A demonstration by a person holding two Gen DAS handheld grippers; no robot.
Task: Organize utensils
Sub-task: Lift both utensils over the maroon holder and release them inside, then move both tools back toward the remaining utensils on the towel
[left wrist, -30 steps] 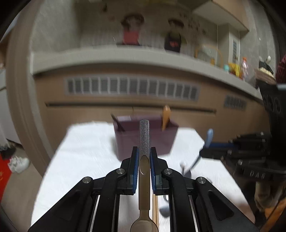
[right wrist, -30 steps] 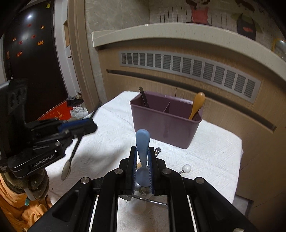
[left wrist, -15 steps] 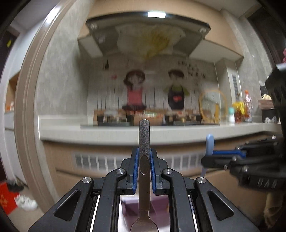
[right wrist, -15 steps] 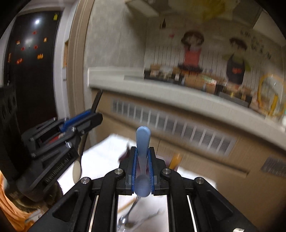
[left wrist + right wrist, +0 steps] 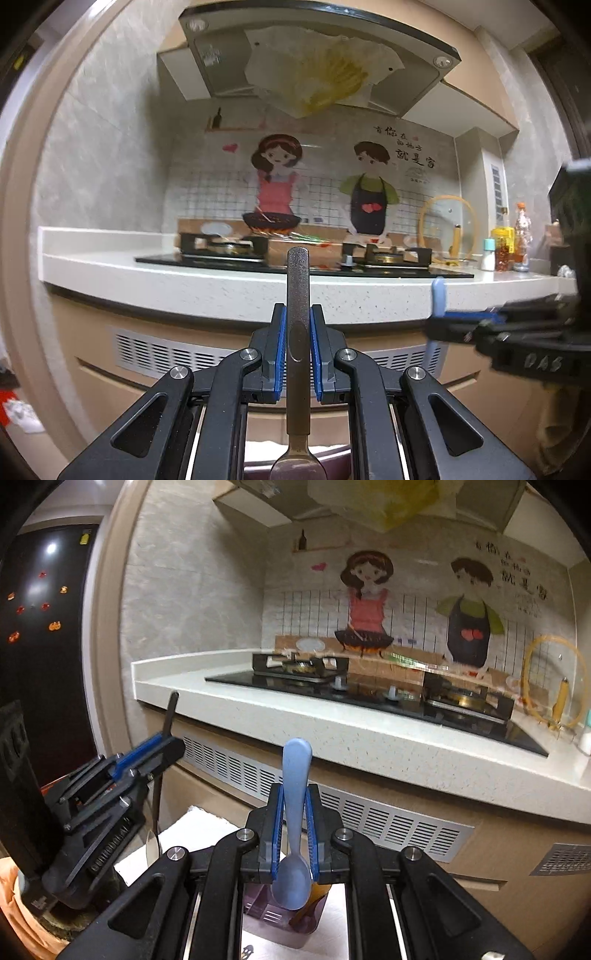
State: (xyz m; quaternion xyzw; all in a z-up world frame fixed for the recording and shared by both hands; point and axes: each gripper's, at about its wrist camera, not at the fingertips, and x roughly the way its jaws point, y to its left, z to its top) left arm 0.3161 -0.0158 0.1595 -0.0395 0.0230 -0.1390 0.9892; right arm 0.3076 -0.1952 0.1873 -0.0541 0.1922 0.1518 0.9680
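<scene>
My left gripper (image 5: 297, 350) is shut on a metal spoon (image 5: 297, 295), handle pointing up and bowl hanging down above the purple utensil caddy, of which only the rim (image 5: 332, 456) shows. My right gripper (image 5: 294, 834) is shut on a blue plastic spoon (image 5: 295, 812), handle up, bowl hanging just over the purple caddy (image 5: 273, 919), which holds a wooden spoon (image 5: 314, 901). In the right wrist view the left gripper (image 5: 162, 746) with its metal spoon (image 5: 153, 834) is at the left. In the left wrist view the right gripper (image 5: 443, 321) with the blue spoon (image 5: 438, 295) is at the right.
The caddy stands on a white cloth (image 5: 192, 830). Behind is a kitchen counter (image 5: 221, 284) with a gas hob (image 5: 295, 258), a vent grille (image 5: 369, 812) below it, and bottles (image 5: 509, 247) at the right. A small dark item (image 5: 246, 952) lies on the cloth.
Both grippers have tilted upward with their spoons held, so the views swung from the table and caddy to the counter and wall. The caddy now lies right under the spoon bowls.
</scene>
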